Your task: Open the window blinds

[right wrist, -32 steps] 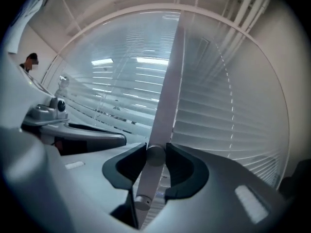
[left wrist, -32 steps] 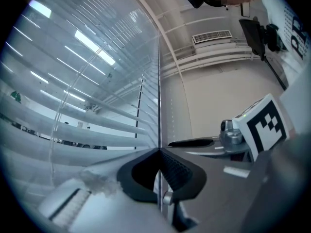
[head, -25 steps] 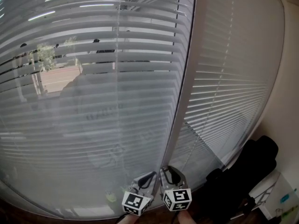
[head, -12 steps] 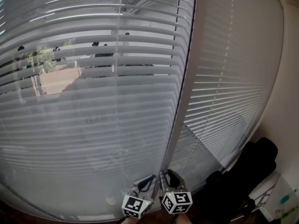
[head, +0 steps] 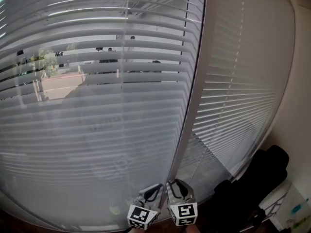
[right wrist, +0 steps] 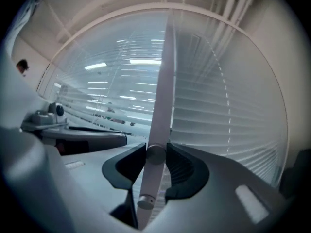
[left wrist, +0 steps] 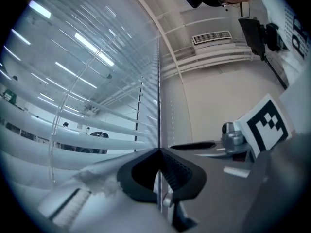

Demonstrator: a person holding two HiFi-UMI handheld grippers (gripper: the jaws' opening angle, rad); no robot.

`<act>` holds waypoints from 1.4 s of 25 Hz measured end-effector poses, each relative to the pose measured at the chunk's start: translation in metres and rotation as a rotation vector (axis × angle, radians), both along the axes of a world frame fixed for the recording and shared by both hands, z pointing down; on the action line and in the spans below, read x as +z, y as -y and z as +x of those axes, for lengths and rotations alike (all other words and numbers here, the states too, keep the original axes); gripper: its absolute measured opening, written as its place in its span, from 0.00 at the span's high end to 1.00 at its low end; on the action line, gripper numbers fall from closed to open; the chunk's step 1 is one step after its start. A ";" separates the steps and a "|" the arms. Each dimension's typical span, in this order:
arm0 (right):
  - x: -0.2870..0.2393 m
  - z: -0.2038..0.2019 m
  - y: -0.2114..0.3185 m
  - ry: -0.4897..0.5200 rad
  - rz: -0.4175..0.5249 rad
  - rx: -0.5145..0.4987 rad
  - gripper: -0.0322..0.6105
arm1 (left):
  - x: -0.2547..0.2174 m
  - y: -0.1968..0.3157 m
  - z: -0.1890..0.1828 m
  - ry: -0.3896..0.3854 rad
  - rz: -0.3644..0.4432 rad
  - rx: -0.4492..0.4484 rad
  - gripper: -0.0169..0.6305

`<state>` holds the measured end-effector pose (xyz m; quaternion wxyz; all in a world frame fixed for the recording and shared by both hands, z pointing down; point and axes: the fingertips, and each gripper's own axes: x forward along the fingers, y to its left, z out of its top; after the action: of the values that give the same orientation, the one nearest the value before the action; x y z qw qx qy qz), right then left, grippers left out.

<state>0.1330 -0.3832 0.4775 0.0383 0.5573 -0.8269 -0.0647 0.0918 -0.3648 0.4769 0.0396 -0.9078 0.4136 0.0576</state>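
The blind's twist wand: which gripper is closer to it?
Right. The right gripper clamps the wand between its jaws; the left gripper sits alongside, left of the wand, jaws together.

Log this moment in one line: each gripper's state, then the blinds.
left gripper: jaws together | right gripper: clamped on tilt wand | left blind: slats partly open | right blind: slats closed
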 end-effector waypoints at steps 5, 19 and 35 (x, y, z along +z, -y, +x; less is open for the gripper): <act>-0.008 -0.009 -0.004 -0.367 0.094 0.004 0.66 | -0.001 -0.001 0.000 0.003 0.009 0.007 0.98; 0.008 -0.012 0.000 -0.550 0.124 0.005 0.73 | 0.004 -0.001 0.001 0.016 0.009 0.007 0.98; 0.009 -0.003 0.002 -0.187 -0.005 0.015 0.74 | 0.004 -0.001 0.003 0.011 0.007 0.001 0.98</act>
<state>0.1301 -0.3852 0.4865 0.1170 0.5547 -0.8158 -0.1142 0.0946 -0.3636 0.4812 0.0451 -0.9082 0.4126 0.0539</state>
